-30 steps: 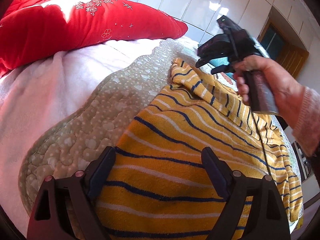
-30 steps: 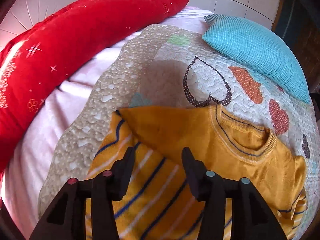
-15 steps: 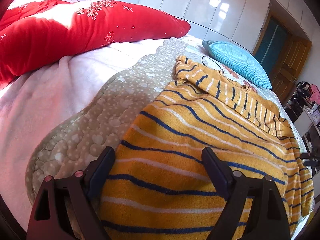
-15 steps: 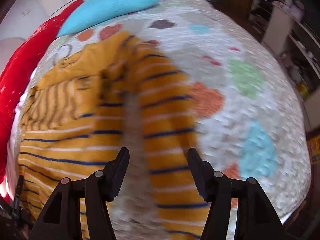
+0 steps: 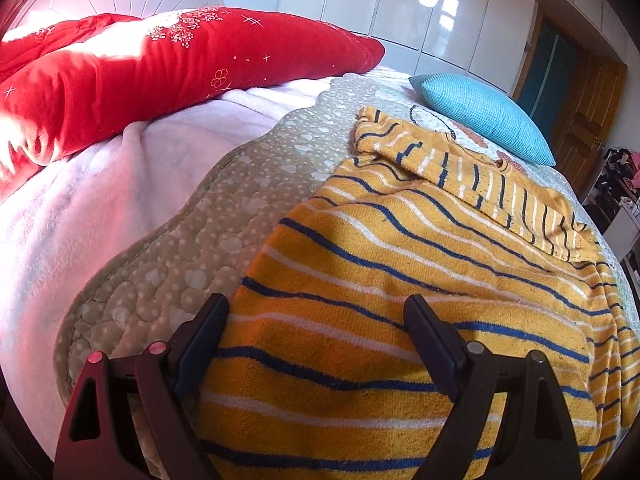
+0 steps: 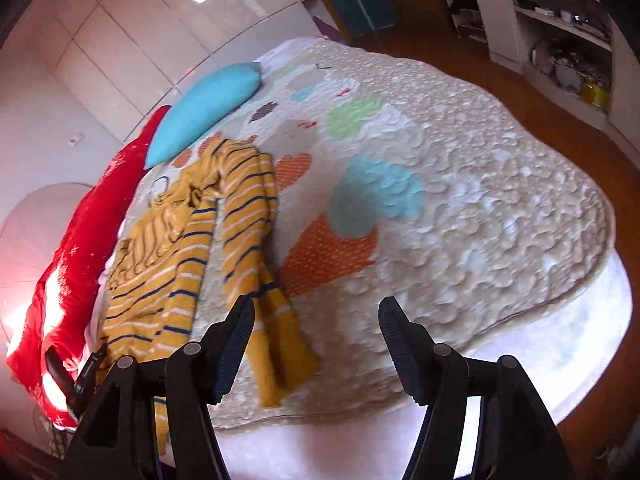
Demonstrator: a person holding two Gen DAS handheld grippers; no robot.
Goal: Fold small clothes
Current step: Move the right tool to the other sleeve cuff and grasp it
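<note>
The left gripper [image 5: 316, 344] had its jaws spread wide, low over the hem end of the striped sweater [image 5: 400, 280], pinching nothing. The right gripper [image 6: 316, 340] was likewise spread and empty, hanging above the quilt [image 6: 460, 200], with the long sleeve [image 6: 256, 240] trailing just beside its left jaw.

The sweater lay face down on the quilted bed, body flat, one sleeve already folded across the shoulders [image 5: 500, 196] near the blue cushion [image 5: 480, 120]. The other sleeve stretched loose down the quilt toward the bed's edge. A red pillow [image 5: 180, 64] sat well apart along the headboard side.

The step in hand seemed to be the second sleeve fold. The next move would probably call for the right jaws to drop onto the cuff end, close, and carry it across the back, while the left steadied the hem.
</note>
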